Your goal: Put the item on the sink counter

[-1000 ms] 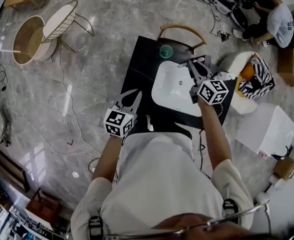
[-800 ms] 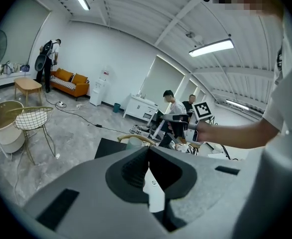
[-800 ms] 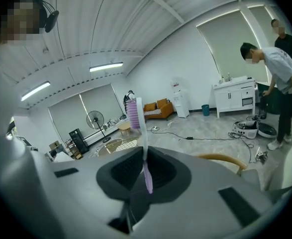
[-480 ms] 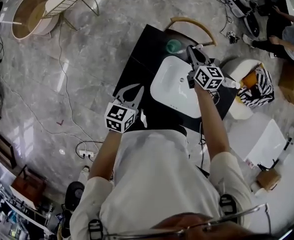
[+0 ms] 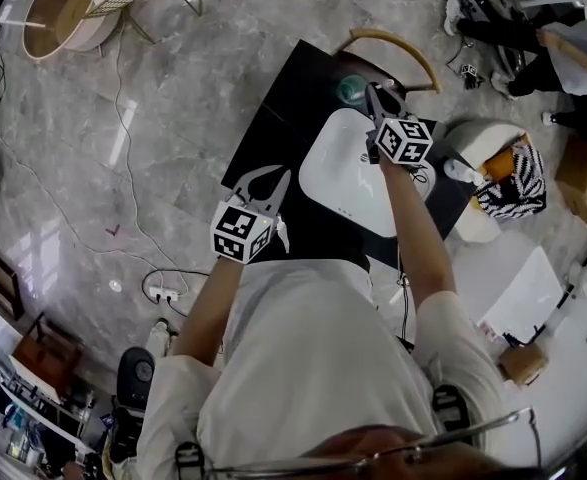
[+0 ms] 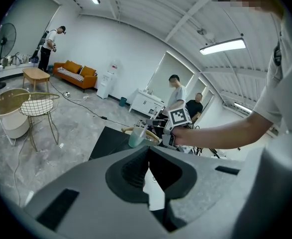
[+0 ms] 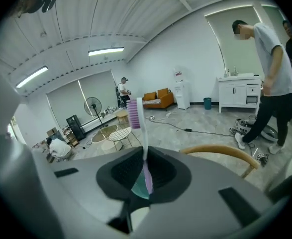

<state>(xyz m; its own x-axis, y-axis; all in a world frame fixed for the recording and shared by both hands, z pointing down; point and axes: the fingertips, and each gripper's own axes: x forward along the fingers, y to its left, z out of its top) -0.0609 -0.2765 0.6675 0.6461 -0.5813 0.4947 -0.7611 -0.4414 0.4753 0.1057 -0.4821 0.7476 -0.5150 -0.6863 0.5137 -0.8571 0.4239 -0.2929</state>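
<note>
A black sink counter carries a white basin, with a green cup at its far edge. My right gripper hovers right beside that cup, past the basin's far rim. It is shut on a white and purple toothbrush, which stands upright with its bristles on top. The green cup shows low between the jaws. My left gripper hangs over the counter's near left part, shut, with nothing in it. From it I see the cup and the right gripper's marker cube.
A wooden chair stands just behind the counter. A white stool with a striped bag sits to the right, and people stand at the upper right. A round table and wire chair are at the upper left. Cables and a power strip lie on the floor.
My right gripper has moved down and away across the basin to the green cup, still holding the toothbrush. The left gripper has sunk a little.
</note>
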